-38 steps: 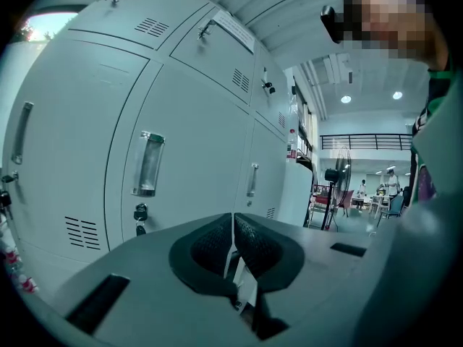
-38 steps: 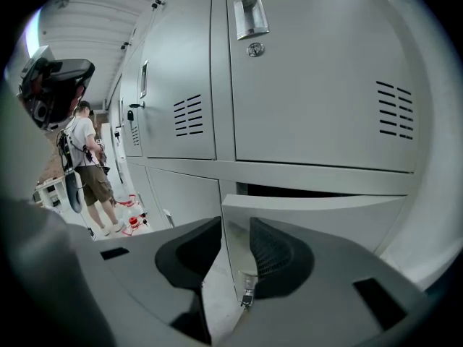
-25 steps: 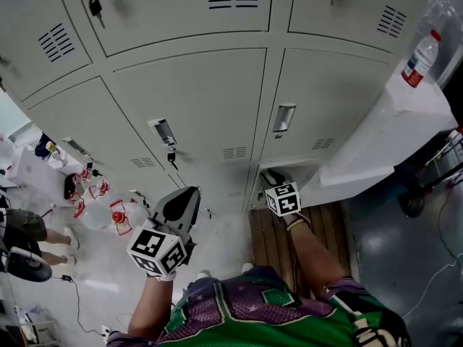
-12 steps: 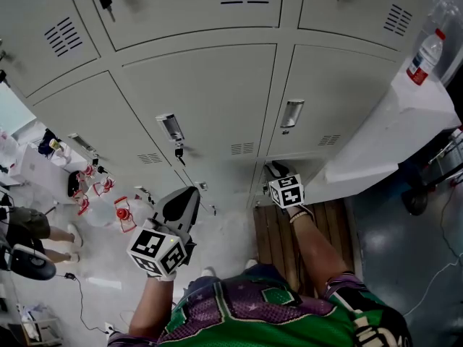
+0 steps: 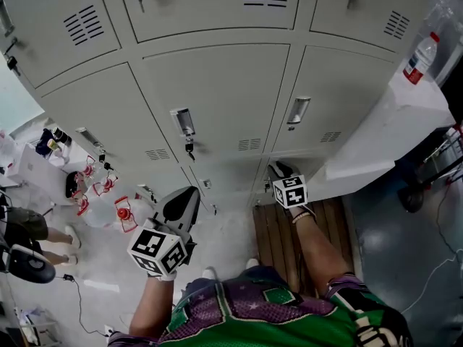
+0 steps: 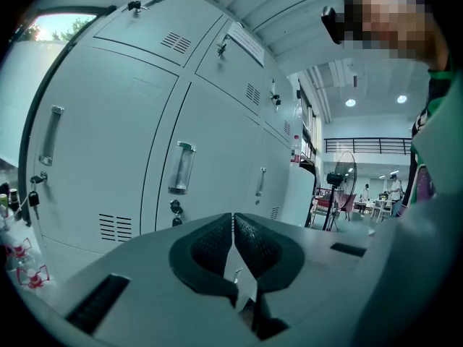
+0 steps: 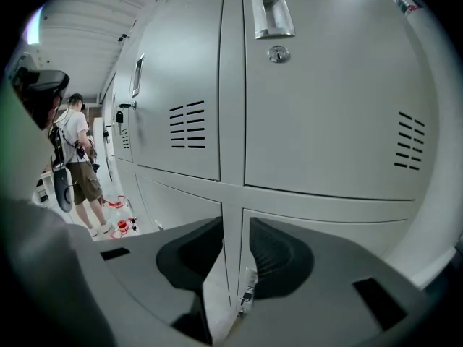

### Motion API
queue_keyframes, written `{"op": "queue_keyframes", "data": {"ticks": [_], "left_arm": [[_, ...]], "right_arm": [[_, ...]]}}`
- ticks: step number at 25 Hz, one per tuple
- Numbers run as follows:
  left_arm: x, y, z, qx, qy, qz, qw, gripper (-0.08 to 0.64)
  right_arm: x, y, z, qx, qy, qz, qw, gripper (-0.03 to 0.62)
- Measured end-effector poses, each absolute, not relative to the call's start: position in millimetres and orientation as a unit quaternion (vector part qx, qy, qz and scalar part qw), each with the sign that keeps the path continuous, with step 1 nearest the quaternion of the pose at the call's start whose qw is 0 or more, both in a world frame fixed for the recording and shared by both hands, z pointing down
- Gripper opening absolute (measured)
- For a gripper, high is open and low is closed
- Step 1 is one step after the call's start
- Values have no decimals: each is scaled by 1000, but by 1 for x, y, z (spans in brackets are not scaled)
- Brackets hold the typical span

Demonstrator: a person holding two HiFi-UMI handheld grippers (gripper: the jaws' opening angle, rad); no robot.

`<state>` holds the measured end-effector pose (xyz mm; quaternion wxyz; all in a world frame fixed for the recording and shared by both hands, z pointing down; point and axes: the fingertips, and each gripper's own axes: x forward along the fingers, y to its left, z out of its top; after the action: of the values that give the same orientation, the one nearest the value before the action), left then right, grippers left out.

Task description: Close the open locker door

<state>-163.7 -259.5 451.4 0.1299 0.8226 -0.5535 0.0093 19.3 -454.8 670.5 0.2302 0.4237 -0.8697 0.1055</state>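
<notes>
Grey-jawed left gripper (image 5: 182, 197) is held well off the steel lockers (image 5: 217, 92), jaws closed on nothing. Right gripper (image 5: 277, 170) is near the lockers' bottom-right locker door (image 7: 340, 226), jaws slightly apart and empty. That door looks shut or nearly so.

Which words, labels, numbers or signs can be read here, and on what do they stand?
None is legible.
Bottle label: red, too small to read.
Sheet on a locker door: print too blurred.
Marker cubes: black-and-white square patterns, no letters.
</notes>
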Motion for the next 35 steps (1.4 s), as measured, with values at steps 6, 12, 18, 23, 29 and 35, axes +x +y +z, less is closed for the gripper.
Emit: {"op": "queue_keyframes", "data": {"ticks": [6,12,18,23,29,35], "left_arm": [[-188,-241,449,828,-546,0,125,29],[-224,-216,452,830,-545,-7,121,29],[-262,-185,455,835,-539,-3,110,29],[-296,-165,458,836,-538,-8,106,29],[-324,-154,450,831,-548,-28,90,29],[-323,-136,422,824,-561,-40,62,29]], "right_arm": [[8,-429,651,439,-865,95,225,104],[-10,-394,624,464,-857,83,210,104],[-37,-343,598,487,-852,98,168,104],[-65,-298,562,495,-853,93,134,104],[-84,-260,511,489,-864,62,104,104],[-93,-227,460,456,-887,31,68,103]]}}
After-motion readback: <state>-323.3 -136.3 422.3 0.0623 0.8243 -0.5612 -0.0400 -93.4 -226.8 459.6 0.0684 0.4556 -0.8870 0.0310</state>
